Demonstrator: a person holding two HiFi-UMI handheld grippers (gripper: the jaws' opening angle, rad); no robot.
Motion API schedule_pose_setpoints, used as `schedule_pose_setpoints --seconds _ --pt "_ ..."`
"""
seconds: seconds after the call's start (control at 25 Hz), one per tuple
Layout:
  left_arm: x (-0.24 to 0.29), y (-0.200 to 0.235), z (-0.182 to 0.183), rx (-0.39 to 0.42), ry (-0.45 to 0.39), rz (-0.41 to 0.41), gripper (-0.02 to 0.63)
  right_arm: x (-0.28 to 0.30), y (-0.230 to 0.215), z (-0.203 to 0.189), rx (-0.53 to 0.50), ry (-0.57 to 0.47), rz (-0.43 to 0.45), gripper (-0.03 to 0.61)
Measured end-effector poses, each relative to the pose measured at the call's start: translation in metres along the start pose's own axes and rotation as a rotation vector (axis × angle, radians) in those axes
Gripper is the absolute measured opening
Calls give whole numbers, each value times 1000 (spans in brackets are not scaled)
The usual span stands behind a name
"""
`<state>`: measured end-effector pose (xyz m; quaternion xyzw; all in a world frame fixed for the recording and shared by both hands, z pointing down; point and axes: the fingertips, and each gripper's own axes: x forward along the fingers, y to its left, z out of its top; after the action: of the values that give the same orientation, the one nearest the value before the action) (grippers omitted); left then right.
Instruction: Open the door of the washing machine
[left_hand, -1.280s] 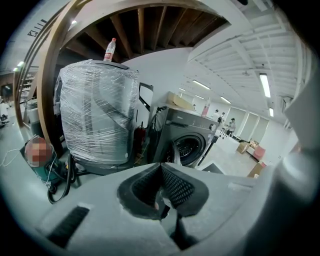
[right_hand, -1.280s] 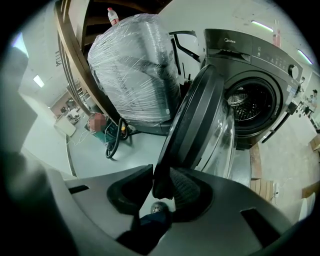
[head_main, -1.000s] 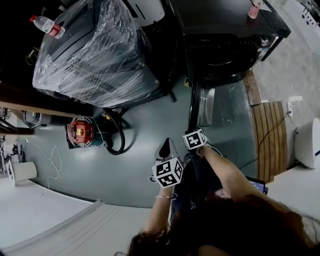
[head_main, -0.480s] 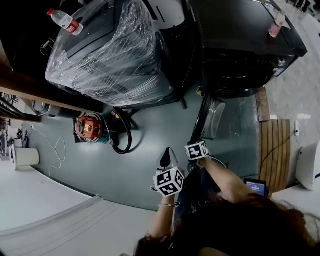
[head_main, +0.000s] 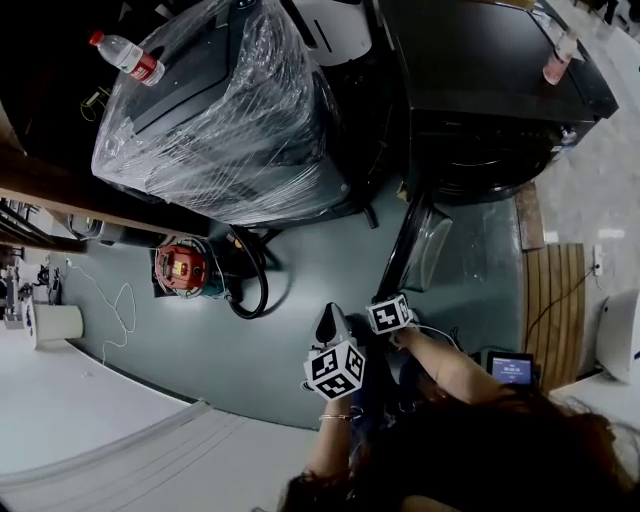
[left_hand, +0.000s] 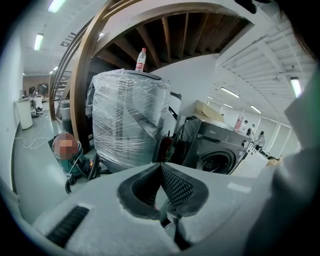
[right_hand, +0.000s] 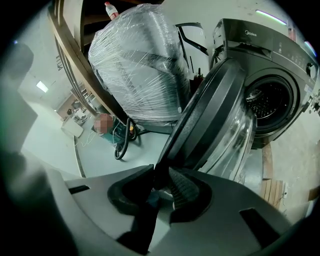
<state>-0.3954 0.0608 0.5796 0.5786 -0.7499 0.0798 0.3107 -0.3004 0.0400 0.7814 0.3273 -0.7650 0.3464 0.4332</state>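
Washing machine upper right; door hangs out below it, centre frame. Wrapped unit upper left, 1 bottle on top.

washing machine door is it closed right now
No, the washing machine door stands swung out from the drum opening, its rim clamped in the right tongs.

The open door stands edge-on before me and splits the floor. To its left the way is free up to the wrapped machine and the red vacuum cleaner. To its right a narrower strip reaches the drum opening.
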Motion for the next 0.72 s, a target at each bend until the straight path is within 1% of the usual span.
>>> schedule_pose_setpoints --seconds 0.16,0.48,0.72 --pt "15 4 7 22 4 -39 14 5 6 11 5 -14 -13 94" --pt "42 16 31 86 22 -162 14 16 18 28 59 -2 -59 95" --pt "56 34 46 102 34 -225 14 29 30 49 105 -16 -92 95"
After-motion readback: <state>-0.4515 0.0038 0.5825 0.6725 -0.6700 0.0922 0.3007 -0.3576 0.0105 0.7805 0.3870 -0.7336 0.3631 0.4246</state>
